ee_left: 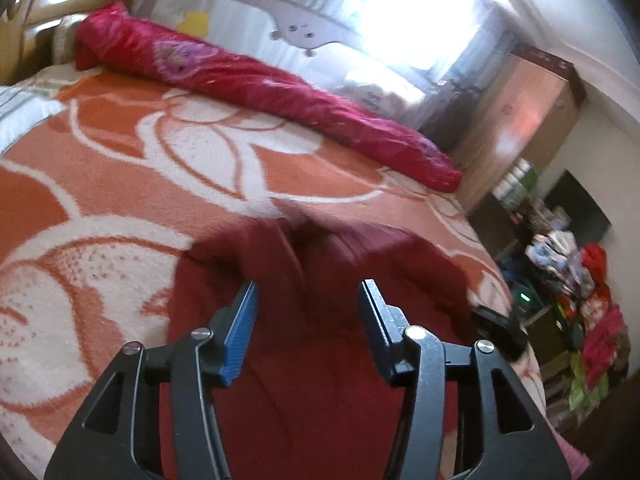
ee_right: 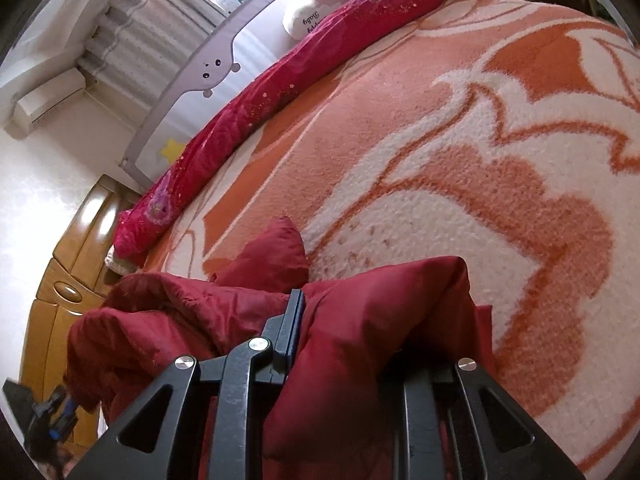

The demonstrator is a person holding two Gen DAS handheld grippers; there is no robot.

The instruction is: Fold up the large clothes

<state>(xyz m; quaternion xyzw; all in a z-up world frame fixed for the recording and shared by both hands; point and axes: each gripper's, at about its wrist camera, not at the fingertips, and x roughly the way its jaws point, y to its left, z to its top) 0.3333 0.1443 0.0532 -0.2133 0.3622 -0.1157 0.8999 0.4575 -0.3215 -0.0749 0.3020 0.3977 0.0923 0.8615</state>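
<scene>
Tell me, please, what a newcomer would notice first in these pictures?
First, the dark red garment crumpled at the near edge of the bed, with the right gripper shut on a fold of it. Above it the left gripper is open. Behind lies the orange and white blanket, with a long red bolster at its far side.

wide bare orange-and-white blanket (ee_right: 460, 140) lies open ahead; the rolled pink quilt (ee_left: 248, 80) and grey bed rail (ee_right: 188, 80) block its far edge

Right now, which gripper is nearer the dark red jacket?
Right. The right gripper is clamped on the dark red jacket; the left gripper is open just above it, nothing between its pads.
</scene>
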